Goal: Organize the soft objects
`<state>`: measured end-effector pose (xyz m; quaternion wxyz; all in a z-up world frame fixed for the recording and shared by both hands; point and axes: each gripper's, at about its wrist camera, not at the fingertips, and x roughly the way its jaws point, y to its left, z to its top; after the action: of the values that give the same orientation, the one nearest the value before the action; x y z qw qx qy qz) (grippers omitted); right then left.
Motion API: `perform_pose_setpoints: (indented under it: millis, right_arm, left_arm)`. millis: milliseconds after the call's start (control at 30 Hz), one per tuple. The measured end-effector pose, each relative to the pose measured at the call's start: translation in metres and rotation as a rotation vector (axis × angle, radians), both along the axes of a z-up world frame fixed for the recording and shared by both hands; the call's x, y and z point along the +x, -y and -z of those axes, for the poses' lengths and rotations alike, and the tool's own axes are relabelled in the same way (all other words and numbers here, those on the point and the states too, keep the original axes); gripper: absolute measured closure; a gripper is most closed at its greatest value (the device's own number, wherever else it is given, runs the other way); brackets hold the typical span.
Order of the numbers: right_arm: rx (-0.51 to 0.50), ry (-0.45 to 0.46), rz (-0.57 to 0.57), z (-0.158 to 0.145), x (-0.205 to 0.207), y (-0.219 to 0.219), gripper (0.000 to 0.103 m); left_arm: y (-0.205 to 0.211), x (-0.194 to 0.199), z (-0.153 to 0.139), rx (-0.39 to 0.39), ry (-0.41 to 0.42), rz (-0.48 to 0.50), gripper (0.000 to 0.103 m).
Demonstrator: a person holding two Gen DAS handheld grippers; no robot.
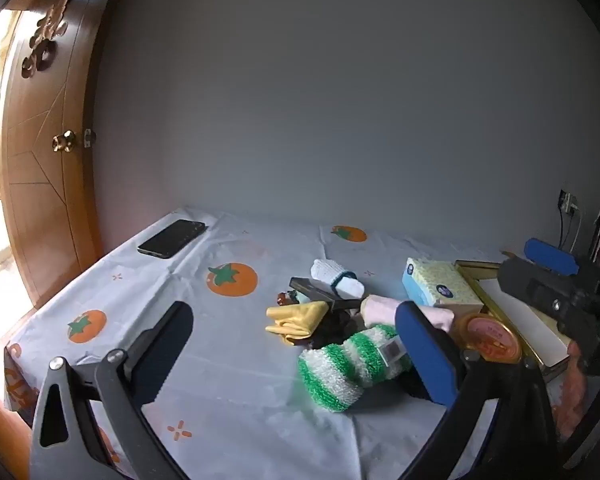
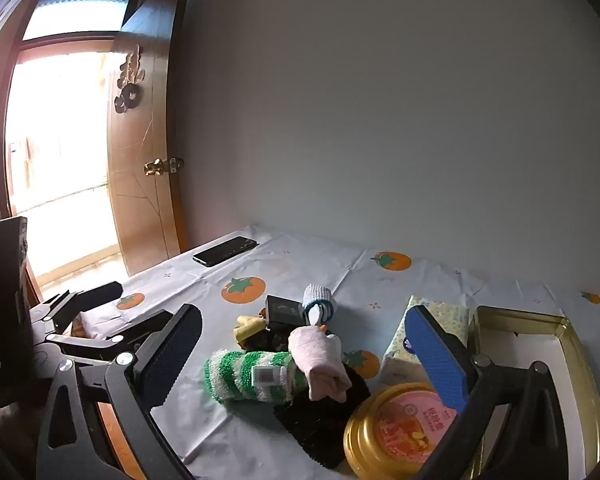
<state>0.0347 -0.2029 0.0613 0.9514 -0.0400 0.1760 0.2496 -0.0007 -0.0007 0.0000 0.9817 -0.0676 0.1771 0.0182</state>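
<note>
The gold-rimmed tray at the table's right showed only its bare white floor. A round gold tin stood closed just beside it, next to a tissue pack. The green-striped fuzzy sock lay rolled on the tablecloth, a pink roll resting across it. The left gripper and right gripper both stood released, grasping nothing.

Open worktop left, clutter right

Bare cloth across the left worktop up to the phone; passage rightward blocked by sock pile, tissue box, round tin and gold tray, crowded close together.
</note>
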Motion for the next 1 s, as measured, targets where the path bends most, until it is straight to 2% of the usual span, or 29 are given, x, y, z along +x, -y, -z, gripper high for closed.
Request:
perform_pose_setpoints:
  millis: [100, 1000]
  right_arm:
    - [0.002, 0.005, 0.000, 0.001, 0.000, 0.000, 0.000]
    - [0.047, -0.043, 0.005, 0.004, -0.003, 0.008, 0.000]
  left_arm:
    - [0.000, 0.002, 0.000, -0.012, -0.034, 0.012, 0.000]
    - [0.005, 0.006, 0.009, 0.003, -0.054, 0.027, 0.000]
